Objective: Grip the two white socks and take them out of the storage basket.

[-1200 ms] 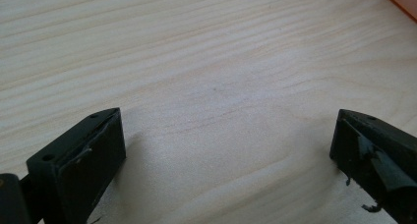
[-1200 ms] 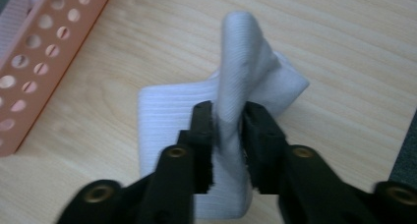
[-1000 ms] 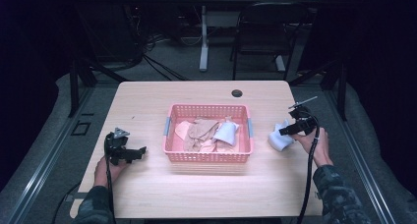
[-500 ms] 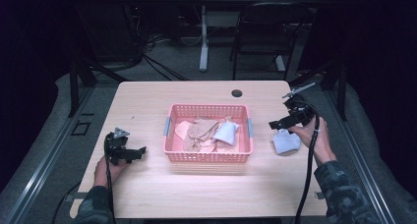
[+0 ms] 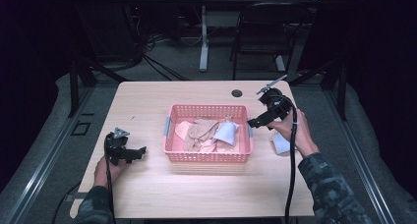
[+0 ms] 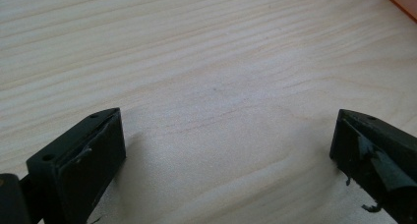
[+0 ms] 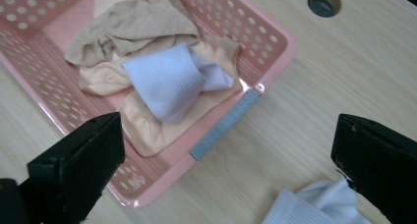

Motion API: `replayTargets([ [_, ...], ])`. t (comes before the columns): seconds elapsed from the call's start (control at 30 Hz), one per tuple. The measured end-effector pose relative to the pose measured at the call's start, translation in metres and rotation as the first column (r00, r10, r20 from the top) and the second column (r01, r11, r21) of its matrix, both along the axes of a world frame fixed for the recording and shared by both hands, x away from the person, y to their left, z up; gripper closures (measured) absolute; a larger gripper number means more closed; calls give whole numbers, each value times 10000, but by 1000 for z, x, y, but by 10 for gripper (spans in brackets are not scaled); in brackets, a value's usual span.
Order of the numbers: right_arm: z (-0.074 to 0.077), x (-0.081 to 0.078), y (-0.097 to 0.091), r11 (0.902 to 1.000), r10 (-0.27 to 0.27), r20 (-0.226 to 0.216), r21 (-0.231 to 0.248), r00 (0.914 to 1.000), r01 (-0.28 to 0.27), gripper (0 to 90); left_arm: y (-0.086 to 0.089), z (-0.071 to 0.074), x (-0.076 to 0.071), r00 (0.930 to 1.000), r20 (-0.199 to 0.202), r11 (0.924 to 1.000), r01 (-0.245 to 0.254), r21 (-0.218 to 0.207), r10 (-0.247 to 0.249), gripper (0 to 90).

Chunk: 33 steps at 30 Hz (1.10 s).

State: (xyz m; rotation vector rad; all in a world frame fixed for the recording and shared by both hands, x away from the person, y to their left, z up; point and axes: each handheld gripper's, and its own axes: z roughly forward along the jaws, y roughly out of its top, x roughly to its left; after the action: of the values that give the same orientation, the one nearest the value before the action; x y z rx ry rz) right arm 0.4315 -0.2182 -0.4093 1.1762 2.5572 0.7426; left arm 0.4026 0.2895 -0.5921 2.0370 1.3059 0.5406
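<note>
White sock (image 7: 319, 207) half behind right tool (image 7: 231, 150)

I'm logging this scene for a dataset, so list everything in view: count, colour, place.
table: one, light wood, centre of the high view
basket: one, pink, perforated, mid-table
beige garments: a pile, count unclear, beige and tan, inside the basket
white sock in basket: one, white, on top of the pile
white sock on table: one, white, right of the basket, by the right hand
cable hole: one, dark, far edge of the table
chair: one, dark, beyond the table
left hand-held gripper: one, black, open, low over bare table
right hand-held gripper: one, black, open, at the basket's right end
</note>
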Motion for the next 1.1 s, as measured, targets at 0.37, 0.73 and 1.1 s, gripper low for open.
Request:
replayTargets([
  [0.37,-19,12,48,9962,770,-496,-380,9958,-790,0,0,0,0,10000,1,10000,0,0,0,1],
  [0.73,-47,25,81,9925,929,-990,-705,9907,-1001,16,0,0,0,10000,-1,10000,3,3,-3,1],
  [1.1,-72,39,94,9888,683,-1608,-1202,9846,-882,136,0,0,0,10000,2,10000,-1,-2,1,1],
])
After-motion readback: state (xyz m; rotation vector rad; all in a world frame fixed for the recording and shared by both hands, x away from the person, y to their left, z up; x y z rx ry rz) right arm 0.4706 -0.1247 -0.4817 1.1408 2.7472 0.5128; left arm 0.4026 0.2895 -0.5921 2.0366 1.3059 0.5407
